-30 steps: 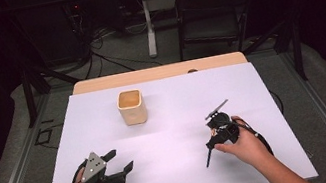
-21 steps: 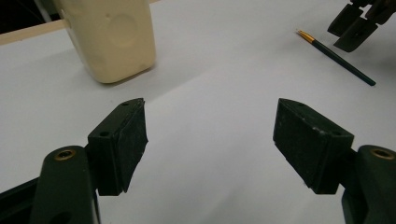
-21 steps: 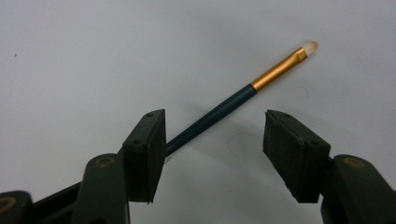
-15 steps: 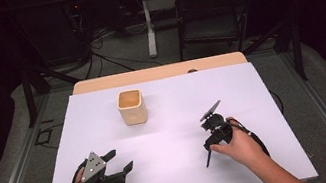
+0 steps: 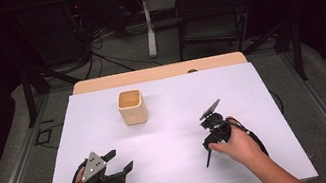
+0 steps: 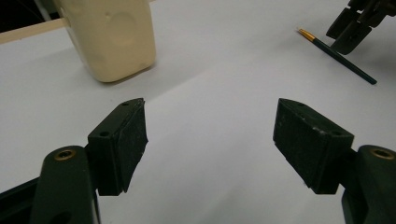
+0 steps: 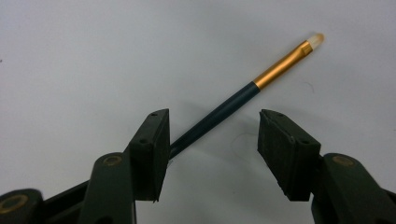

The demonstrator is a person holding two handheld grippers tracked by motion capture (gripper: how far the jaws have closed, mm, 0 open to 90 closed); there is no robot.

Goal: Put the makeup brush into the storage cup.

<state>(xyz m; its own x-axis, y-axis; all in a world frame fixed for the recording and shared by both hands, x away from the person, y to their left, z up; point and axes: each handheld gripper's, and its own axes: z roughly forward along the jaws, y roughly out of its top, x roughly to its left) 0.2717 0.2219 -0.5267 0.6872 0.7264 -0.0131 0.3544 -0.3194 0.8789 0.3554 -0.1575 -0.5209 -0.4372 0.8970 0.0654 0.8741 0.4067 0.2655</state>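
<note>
Two tongs stood wide: right tongs (image 7: 212, 154) straddled the paintbrush (image 7: 243, 95), its handle slanting across their gap, left tongs (image 6: 210, 144) well apart and empty.

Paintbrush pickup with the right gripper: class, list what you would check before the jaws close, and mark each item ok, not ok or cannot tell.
1. Right gripper open: ok, its jaws stand apart.
2. Paintbrush between the jaws: ok, though its handle passes close to one of them.
3. Paintbrush lying flat on the white table: ok.
4. Left gripper open, holding nothing and apart from the brush: ok.
5. Cream cup upright: ok.
6. Jaws low enough to catch the handle: cannot tell.
</note>
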